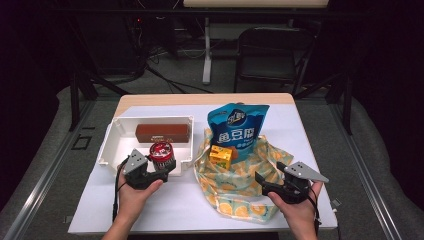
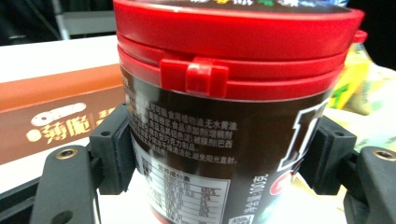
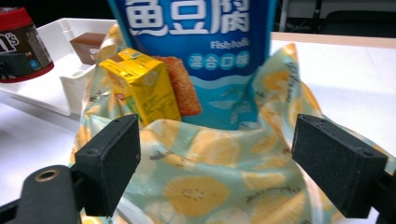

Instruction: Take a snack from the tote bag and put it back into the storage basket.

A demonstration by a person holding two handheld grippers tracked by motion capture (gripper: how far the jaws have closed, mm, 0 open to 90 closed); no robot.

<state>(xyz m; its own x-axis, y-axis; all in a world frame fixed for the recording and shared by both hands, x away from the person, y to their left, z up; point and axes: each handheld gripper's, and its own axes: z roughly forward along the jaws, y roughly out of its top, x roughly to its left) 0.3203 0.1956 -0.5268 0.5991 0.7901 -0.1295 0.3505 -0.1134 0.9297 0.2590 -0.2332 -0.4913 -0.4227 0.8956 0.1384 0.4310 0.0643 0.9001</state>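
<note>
We see left hand-held gripper (image 1: 161, 172) clamped on the red-lidded candy jar (image 1: 162, 155) at the white bin's (image 1: 114, 137) front edge | right hand-held gripper (image 1: 265, 181) jaws apart over the lemon-print cloth (image 1: 240, 180) | both on the table (image 1: 180, 210)

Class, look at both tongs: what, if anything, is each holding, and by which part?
The left tongs clamp the red-lidded jar around its dark body, below the lid. The right tongs are open, holding nothing.

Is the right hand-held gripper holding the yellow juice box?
No, the right hand-held gripper stands open and empty over the lemon-print cloth, short of the yellow juice box.
</note>
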